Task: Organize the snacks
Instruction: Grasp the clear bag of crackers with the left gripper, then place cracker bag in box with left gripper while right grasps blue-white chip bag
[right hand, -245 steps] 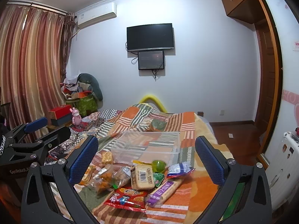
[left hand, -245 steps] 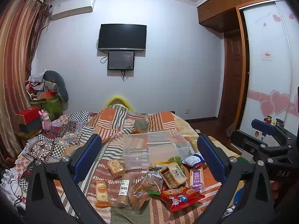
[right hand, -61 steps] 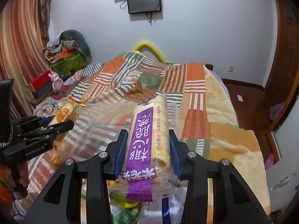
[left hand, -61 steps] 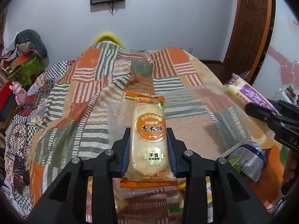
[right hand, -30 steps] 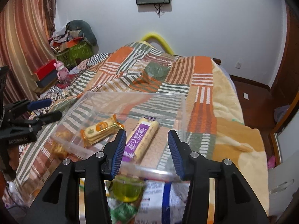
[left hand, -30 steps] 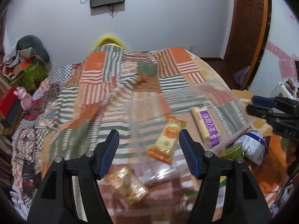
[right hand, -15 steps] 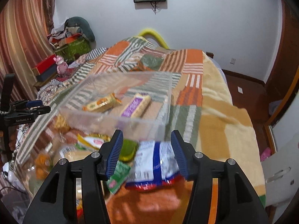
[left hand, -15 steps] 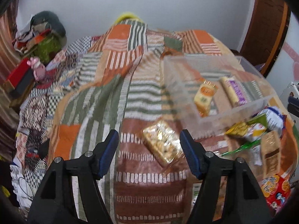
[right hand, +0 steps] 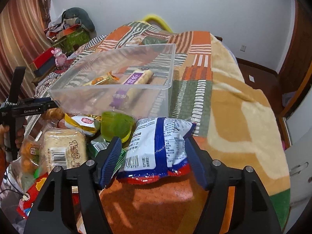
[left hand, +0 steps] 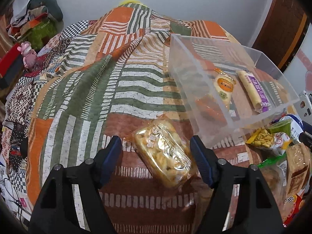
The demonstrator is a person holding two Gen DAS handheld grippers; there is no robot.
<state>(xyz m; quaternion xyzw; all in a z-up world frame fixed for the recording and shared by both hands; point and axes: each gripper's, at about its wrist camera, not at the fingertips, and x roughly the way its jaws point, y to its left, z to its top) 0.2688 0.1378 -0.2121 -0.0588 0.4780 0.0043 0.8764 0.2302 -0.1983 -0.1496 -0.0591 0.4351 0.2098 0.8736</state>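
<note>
Left gripper (left hand: 156, 154): jaws wide, now lowered around the clear pack of fried snacks (left hand: 164, 154), nothing gripped.
Right gripper (right hand: 151, 157): spread wide, now straddling the blue-white bag (right hand: 158, 146), not squeezing.
Clear bin (left hand: 195, 62): at 1 o'clock of the left gripper; orange rice-cracker pack (left hand: 224, 87) and purple bar (left hand: 253, 89) remain inside.
Quilt (left hand: 97, 89): underneath everything.

Glossy clear plastic bin (left hand: 230, 117), shiny crinkled snack wrapper (left hand: 165, 154), matt woven cloth quilt (left hand: 124, 81).
</note>
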